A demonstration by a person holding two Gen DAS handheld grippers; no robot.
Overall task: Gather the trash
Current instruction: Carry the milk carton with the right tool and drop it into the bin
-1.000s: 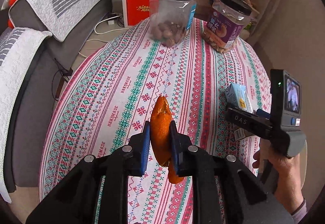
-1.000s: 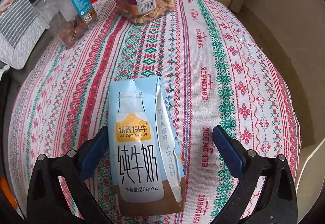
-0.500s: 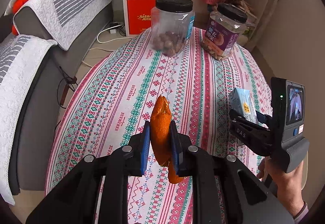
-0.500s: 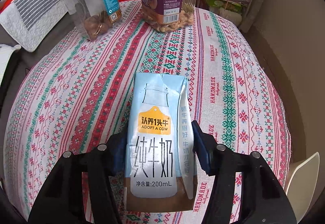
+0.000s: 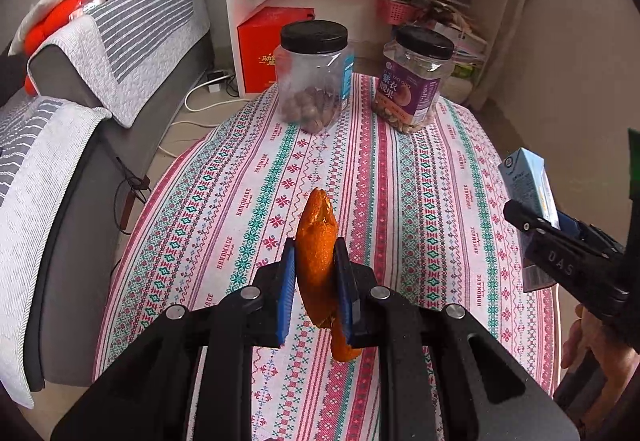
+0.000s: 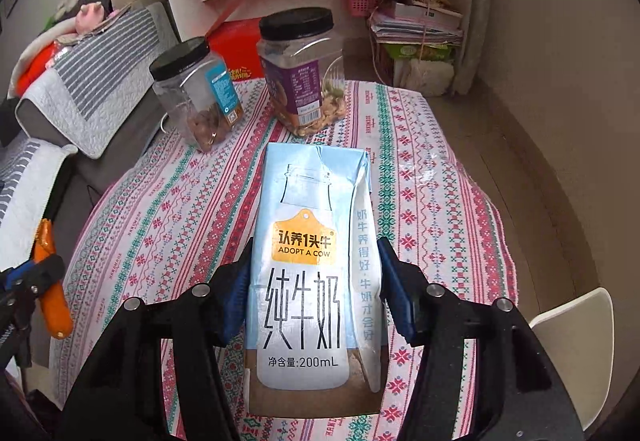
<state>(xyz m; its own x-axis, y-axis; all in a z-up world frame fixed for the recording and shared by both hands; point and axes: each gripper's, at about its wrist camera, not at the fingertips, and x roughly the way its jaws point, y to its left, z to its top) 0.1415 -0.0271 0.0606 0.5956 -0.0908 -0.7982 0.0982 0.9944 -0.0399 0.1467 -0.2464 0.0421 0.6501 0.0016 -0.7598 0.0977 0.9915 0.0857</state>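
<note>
A: Your left gripper (image 5: 316, 291) is pinching the orange peel (image 5: 318, 261), lifted over the tablecloth (image 5: 420, 209), nearer you than the two jars (image 5: 314, 77).

B: And the right?

A: Your right gripper (image 6: 314, 295), wide open a second ago, is now clamping the milk carton (image 6: 308, 281) and raising it off that tablecloth. Both pieces are collected; a bin comes next.
</note>
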